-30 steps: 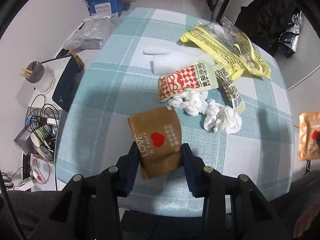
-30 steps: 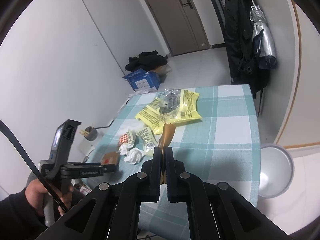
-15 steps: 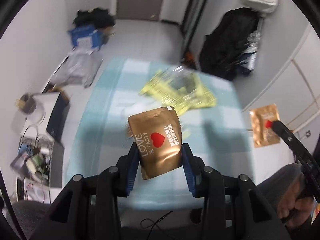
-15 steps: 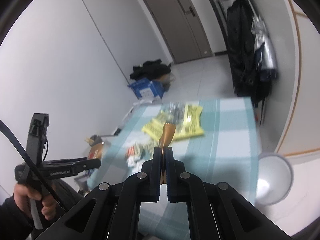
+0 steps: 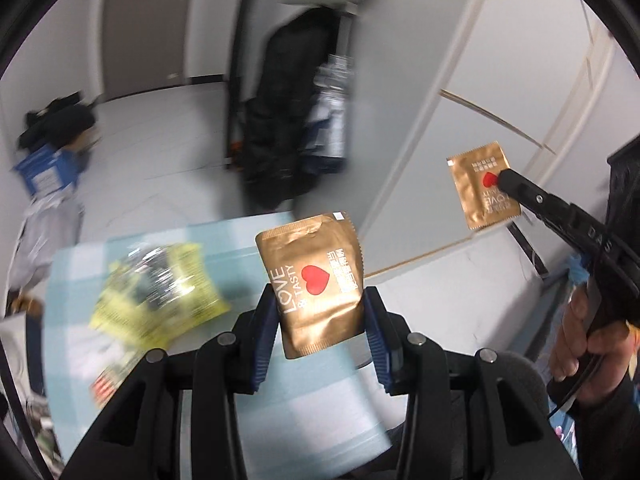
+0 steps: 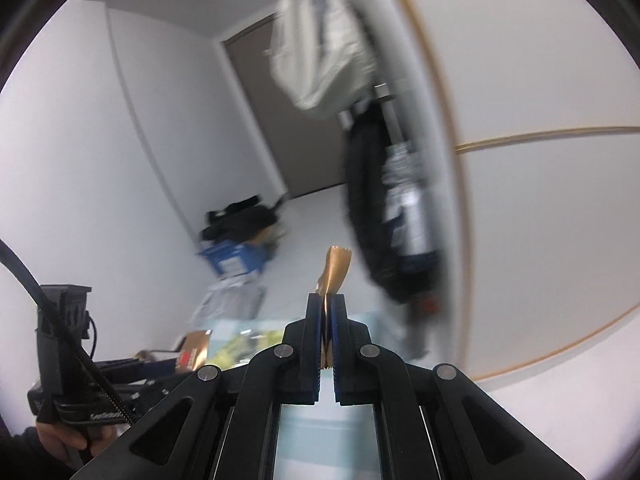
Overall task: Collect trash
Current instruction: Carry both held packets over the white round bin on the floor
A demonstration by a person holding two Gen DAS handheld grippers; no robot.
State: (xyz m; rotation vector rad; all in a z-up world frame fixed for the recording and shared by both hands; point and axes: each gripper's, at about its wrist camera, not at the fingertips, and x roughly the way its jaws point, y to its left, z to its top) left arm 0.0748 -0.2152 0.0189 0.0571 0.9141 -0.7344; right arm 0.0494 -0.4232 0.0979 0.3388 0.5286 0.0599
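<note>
Each claw carries one gold snack packet clear of the bench (image 5: 168, 364), judged ready for binning. The left claw (image 5: 320, 334) pinches its packet (image 5: 312, 280) by the side edges, face toward the camera: crinkled gold foil, red heart, white "LOVE & TASTY". The right claw (image 6: 327, 334) is clamped flat on the second packet (image 6: 335, 268), seen edge-on. Yellow wrappers (image 5: 154, 296) lie on the bench.

hanging black coat (image 5: 288, 120) ahead, open floor (image 5: 160, 132) left

Glossy gold foil packet (image 5: 316, 280)
</note>
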